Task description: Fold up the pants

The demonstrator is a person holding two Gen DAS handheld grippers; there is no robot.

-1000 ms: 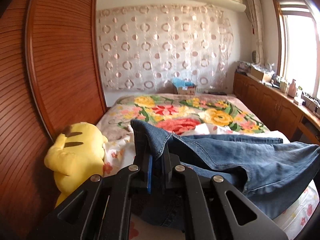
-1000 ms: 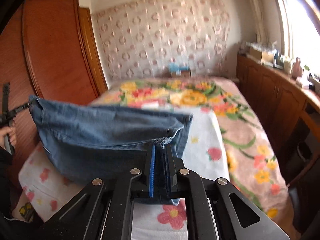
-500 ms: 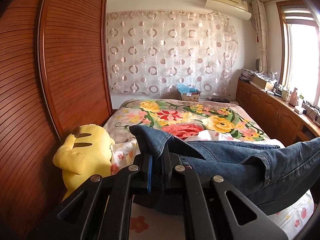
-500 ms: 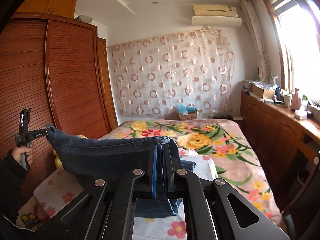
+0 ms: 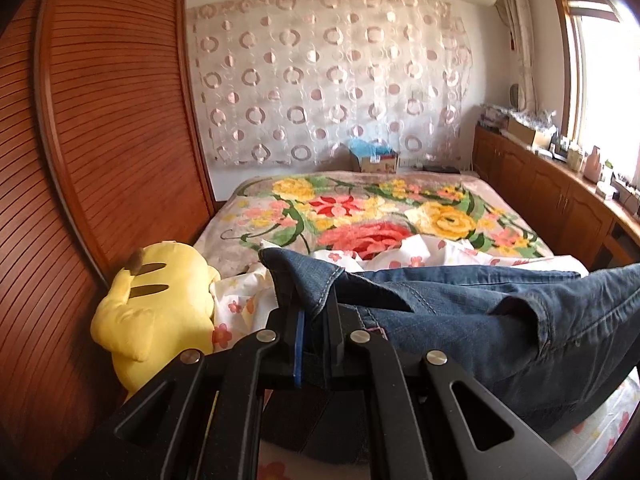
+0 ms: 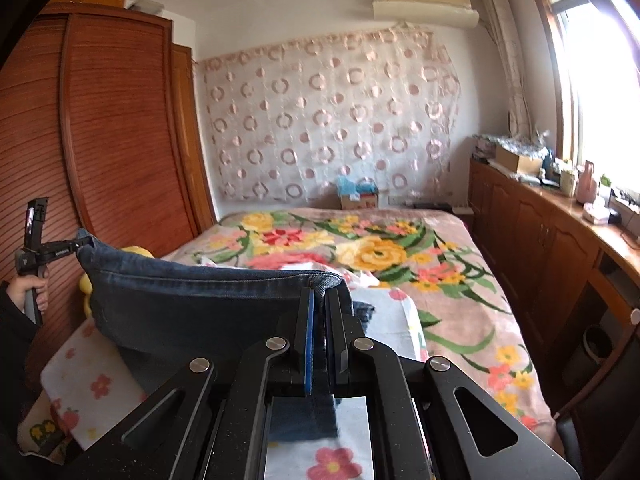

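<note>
Plush (image 5: pixel 156 300): one, yellow, at left edge of bed (image 5: pixel 256 216), beside wardrobe (image 5: pixel 100 140).
Left gripper (image 5: pixel 316 316): fingers clamped on one denim corner.
Jeans (image 5: pixel 480 312): one pair, held above bed, stretched between both grippers.
Long axis: the taut top edge runs left to right; the rest of the cloth hangs below it toward the floral sheet (image 6: pixel 392 308).
Right gripper (image 6: pixel 320 300): fingers closed on opposite denim corner.
Nearer hand: neither; each holds one end, well apart.
Coming move, judged: lower the hanging cloth flat onto the sheet or bring both ends together.
Count: two grippers, one bed, one wardrobe.
</note>
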